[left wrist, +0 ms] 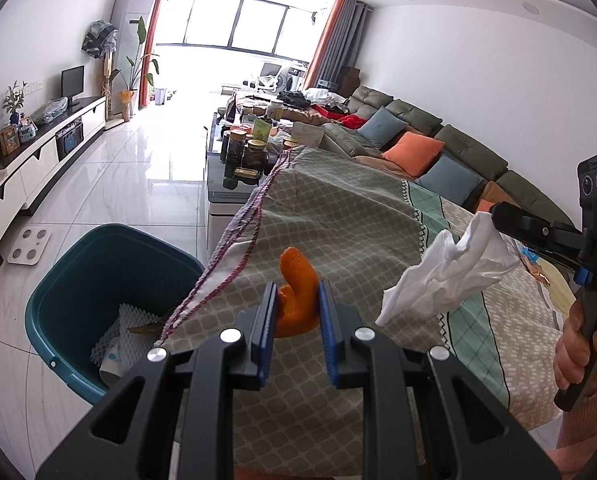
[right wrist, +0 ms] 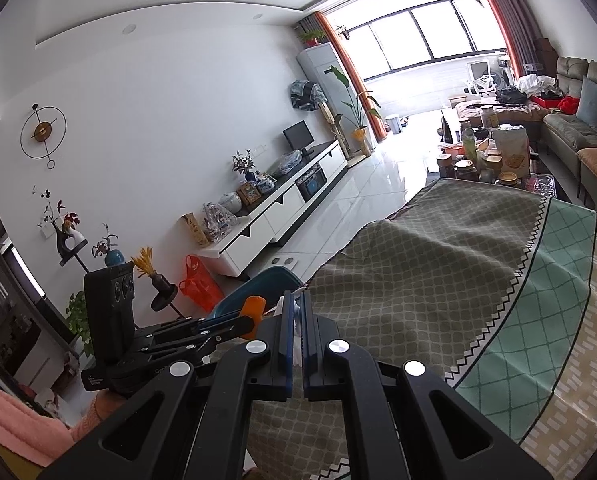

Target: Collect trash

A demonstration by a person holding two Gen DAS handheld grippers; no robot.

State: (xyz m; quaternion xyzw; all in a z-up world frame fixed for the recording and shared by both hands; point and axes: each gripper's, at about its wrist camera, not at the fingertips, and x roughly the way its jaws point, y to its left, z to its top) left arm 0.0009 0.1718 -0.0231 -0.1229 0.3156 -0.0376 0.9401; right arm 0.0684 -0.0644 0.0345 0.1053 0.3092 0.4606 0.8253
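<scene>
Over patterned cloth (left wrist: 338,216), left gripper (left wrist: 297,304) clamps curled orange peel (left wrist: 294,276); right gripper (right wrist: 297,320) pinches crumpled white tissue (left wrist: 450,272).

Orange peel (left wrist: 294,300), white tissue (left wrist: 450,276), teal bin (left wrist: 78,280) (green lattice-patterned tablecloth (left wrist: 338,216))

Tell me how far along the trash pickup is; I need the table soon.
Done: the teal bin already holds white foam packing and other scraps. In hand: the left gripper grips an orange peel, and the right gripper pinches a crumpled white tissue, both above the tablecloth, not yet over the bin. Left: drop both in; something small lies by the right gripper, partly hidden.
</scene>
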